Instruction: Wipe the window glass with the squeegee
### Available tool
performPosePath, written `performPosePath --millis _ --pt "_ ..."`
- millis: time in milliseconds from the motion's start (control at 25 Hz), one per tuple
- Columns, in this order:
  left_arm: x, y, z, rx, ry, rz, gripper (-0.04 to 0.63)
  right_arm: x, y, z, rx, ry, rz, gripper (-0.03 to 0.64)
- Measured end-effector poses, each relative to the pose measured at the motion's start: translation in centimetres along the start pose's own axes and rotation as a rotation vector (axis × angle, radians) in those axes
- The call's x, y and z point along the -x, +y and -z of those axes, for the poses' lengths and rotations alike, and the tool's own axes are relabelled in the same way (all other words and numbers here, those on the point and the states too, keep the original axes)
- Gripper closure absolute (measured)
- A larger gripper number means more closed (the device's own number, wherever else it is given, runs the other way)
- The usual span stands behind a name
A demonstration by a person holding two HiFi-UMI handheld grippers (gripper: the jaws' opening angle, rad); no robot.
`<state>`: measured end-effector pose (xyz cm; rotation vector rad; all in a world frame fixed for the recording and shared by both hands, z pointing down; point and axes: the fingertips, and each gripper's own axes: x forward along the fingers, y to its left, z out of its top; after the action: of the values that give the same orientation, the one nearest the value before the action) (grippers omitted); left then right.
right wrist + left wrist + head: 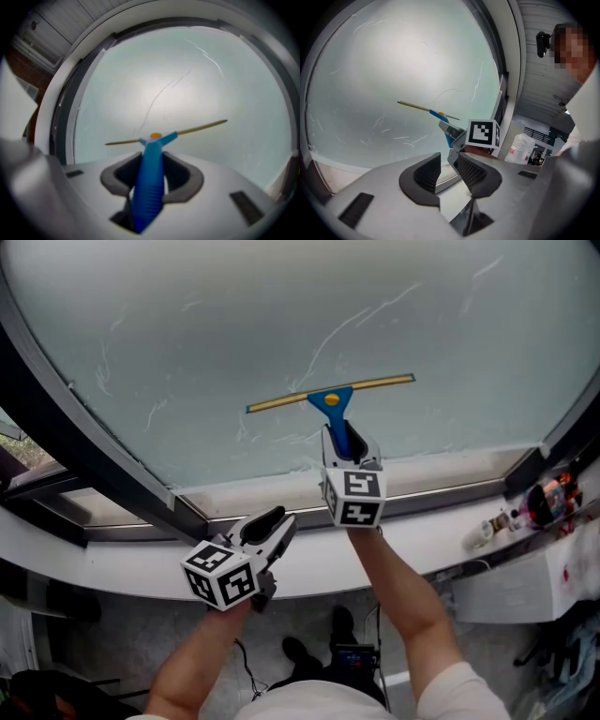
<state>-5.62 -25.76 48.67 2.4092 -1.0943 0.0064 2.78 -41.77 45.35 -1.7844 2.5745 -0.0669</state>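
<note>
Reckon squeegee (330, 395) light, rigid; ribbed handle (149, 187) best hold, right gripper (345, 442) clamped there, blade (375, 383) at 12 o'clock; left gripper (272, 523) agape, empty

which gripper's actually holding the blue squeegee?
The right gripper: its jaws clamp the blue plastic handle of the brass-railed squeegee. The left gripper has its jaws apart with nothing between them.
</note>
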Motion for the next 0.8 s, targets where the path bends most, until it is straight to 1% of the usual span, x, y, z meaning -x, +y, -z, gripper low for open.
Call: performPosePath --millis 280,600,800 --pt "-0.1 0.8 0.9 0.016 0.002 -0.003 0.456 -0.2 -0.3 2.2 -0.007 0.029 0.015 0.470" --pt "0.1 1.5 2.4 0.029 0.030 -0.007 0.457 -0.3 -0.1 5.0 -0.049 0.064 0.028 0.470" --pt "0.3 1.8 3.2 0.041 0.039 -0.010 0.457 -0.2 0.0 6.4 -0.050 0.090 0.029 0.471"
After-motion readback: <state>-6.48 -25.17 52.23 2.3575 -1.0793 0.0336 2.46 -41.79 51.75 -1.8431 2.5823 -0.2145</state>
